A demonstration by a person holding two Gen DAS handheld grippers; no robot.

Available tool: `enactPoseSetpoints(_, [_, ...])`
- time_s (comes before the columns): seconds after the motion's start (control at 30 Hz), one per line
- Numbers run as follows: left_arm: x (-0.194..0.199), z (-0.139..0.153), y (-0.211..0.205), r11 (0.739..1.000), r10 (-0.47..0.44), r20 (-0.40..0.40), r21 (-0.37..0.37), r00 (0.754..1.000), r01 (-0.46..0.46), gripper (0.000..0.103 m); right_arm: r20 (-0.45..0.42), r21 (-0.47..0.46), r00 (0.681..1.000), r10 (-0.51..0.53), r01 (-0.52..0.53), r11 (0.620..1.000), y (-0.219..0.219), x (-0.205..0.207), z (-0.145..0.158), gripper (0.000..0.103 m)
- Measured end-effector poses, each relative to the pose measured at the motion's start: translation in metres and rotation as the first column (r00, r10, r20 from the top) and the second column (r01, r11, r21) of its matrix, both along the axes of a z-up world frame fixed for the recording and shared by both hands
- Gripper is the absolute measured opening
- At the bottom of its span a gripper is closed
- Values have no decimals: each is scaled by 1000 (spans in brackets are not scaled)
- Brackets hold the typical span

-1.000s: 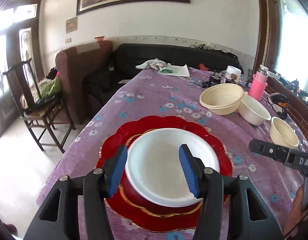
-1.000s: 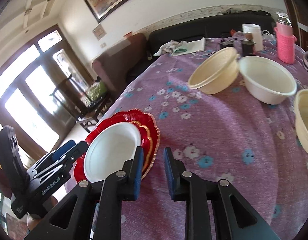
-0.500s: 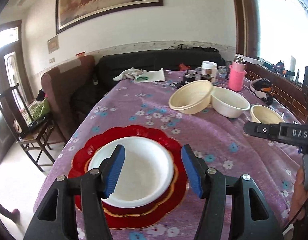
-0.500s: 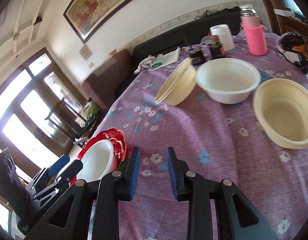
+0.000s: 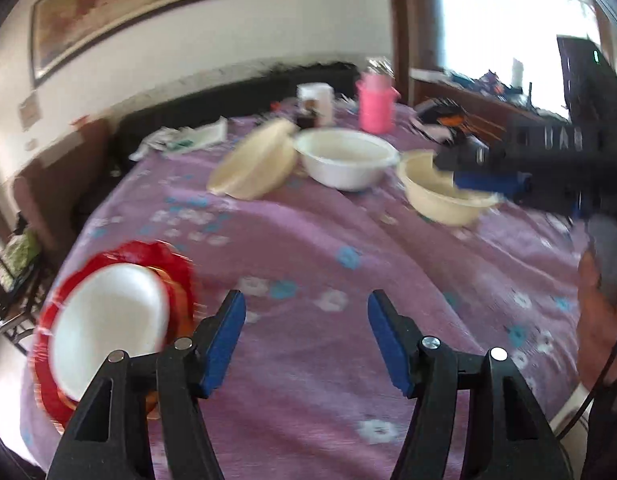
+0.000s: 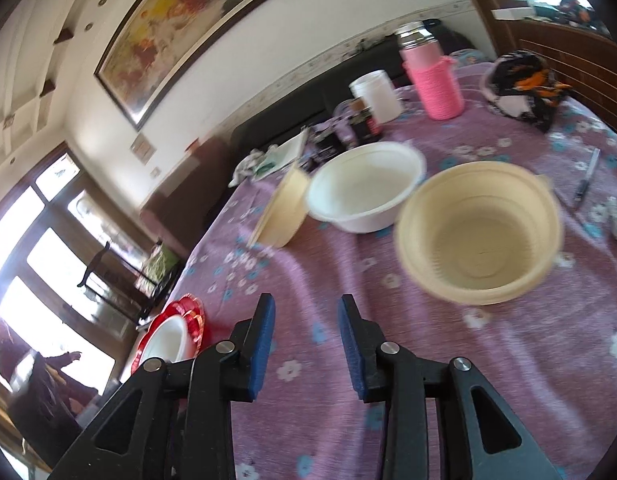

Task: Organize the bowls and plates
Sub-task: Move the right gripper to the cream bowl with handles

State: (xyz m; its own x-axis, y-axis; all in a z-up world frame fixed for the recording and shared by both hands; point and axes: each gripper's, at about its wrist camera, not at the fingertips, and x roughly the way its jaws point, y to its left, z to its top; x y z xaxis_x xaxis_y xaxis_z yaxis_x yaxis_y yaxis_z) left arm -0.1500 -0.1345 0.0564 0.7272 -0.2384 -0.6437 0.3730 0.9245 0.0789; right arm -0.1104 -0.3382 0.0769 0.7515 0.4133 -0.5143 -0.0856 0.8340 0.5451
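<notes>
Over on the left edge, the white plate [image 5: 108, 320] sits stacked on the red plate [image 5: 180, 268]. Both claws, left gripper [image 5: 306, 340] and right gripper [image 6: 306, 350], have just been opening, nothing between them. Cream bowl [image 6: 480, 236] sits right; I'd go for its rim squarely.

the left gripper [image 5: 307, 338] points forward and downward, its blue-padded fingers [image 5: 223, 342] standing wide apart with nothing between them; its jaws have just been opening. the right gripper [image 6: 306, 350] is angled down too, its jaws have just been opening to a narrower gap, also empty. in the left wrist view the right gripper [image 5: 488, 184] reaches in from the right edge, blurred, with a hand [image 5: 598, 316] below it.
</notes>
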Motion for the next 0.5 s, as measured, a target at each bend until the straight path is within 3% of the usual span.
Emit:
enactPoseSetpoints(0.23, [18, -26, -18, 999, -38, -71, 8, 997, 39, 63, 6, 19, 982, -190, 190, 982, -74, -17, 4, 38])
enactPoseSetpoints(0.37, [28, -37, -16, 999, -33, -116, -1, 993, 34, 63, -37, -11, 948, -315, 315, 949, -118, -17, -3, 44])
enactPoseSetpoints(0.5, [30, -38, -14, 999, -49, -134, -24, 990, 46, 63, -110, -4, 932, -347, 348, 937, -138, -7, -21, 44])
